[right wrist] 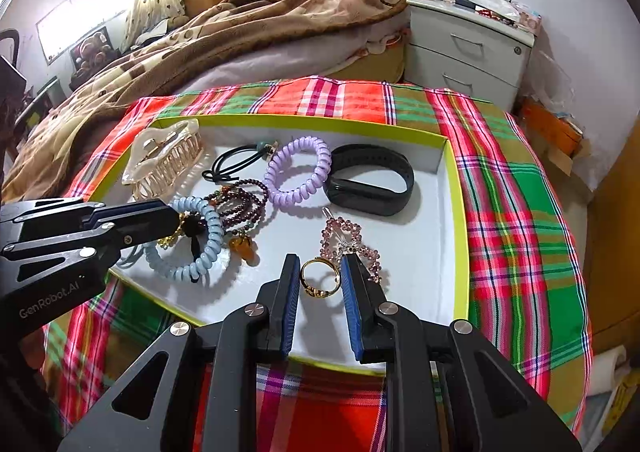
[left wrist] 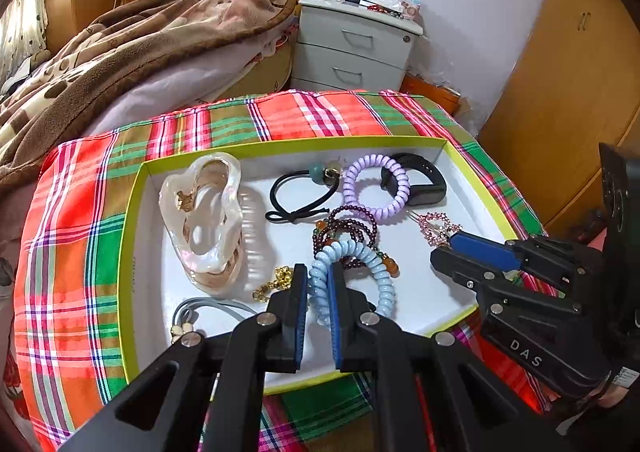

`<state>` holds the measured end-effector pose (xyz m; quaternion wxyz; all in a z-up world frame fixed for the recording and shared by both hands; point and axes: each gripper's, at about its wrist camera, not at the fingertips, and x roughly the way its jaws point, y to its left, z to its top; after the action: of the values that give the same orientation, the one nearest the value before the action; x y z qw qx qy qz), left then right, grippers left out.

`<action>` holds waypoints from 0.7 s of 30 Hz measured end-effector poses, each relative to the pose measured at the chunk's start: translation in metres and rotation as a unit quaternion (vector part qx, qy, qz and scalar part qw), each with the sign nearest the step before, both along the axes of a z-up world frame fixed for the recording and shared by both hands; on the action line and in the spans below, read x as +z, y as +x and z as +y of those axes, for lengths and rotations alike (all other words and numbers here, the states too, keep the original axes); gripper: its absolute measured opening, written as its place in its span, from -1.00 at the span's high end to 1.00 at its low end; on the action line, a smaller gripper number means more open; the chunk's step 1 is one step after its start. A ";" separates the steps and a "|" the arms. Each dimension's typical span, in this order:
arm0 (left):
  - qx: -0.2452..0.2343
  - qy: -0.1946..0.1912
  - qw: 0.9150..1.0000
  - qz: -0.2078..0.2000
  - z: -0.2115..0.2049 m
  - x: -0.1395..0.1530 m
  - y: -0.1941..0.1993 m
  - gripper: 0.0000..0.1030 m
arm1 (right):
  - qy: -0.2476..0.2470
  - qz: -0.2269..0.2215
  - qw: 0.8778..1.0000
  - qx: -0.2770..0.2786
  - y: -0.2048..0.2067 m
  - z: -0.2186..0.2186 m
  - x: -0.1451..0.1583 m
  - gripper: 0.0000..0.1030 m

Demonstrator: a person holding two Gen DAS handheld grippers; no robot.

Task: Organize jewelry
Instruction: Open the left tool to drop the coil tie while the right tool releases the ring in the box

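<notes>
In the left wrist view the left tool point(left wrist: 318, 284), at the lower centre of the frame, is clenched on the near loop of the pale blue coil hair tie point(left wrist: 352, 276), its blue pads pressing the coil from both sides while the rest of the loop lies on the tray floor. In the right wrist view the right tool point(right wrist: 320, 276), also at lower centre, stands released: its two fingers straddle the gold ring point(right wrist: 320, 278) with a gap on each side, so nothing is gripped there yet.

Outward from the tools, everything lies in one shallow white tray with a yellow-green rim point(right wrist: 456, 212), set on a plaid cloth point(right wrist: 520, 212). Just above the blue coil sits the dark red bead bracelet point(left wrist: 352, 224), tangled against it, and a gold bead chain point(left wrist: 276, 284) lies left of the left tool. The pink crystal hair clip point(right wrist: 348, 240) touches the right tool's right finger. Further up the frame lie the lilac coil hair tie point(right wrist: 298, 170), overlapping the black wristband point(right wrist: 372, 180), the black elastic point(right wrist: 236, 164), and the clear claw clip point(right wrist: 164, 160) at upper left.

As a judgement, the sorting is at an early stage: the pieces are heaped and overlapping, no groups are visible, and only one item is in hand. Nearly all the separating appears left to do.
</notes>
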<state>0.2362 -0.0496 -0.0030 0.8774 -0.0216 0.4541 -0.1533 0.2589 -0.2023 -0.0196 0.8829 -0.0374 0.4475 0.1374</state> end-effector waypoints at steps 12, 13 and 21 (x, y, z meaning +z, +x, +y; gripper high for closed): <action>0.001 -0.001 1.000 0.015 0.001 -0.006 0.000 0.48 | -0.006 -0.001 1.000 -0.011 0.002 0.002 0.001 0.57; 0.000 -0.003 1.000 0.015 0.001 -0.006 0.000 0.48 | -0.005 0.000 1.000 -0.012 0.002 0.001 0.001 0.57; 0.011 0.006 1.000 0.011 0.001 -0.002 -0.003 0.30 | 0.010 -0.004 1.000 -0.021 0.000 -0.004 0.004 0.35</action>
<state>0.2334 -0.0485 -0.0048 0.8739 -0.0230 0.4647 -0.1411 0.2585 -0.2062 -0.0157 0.8875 -0.0198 0.4435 0.1233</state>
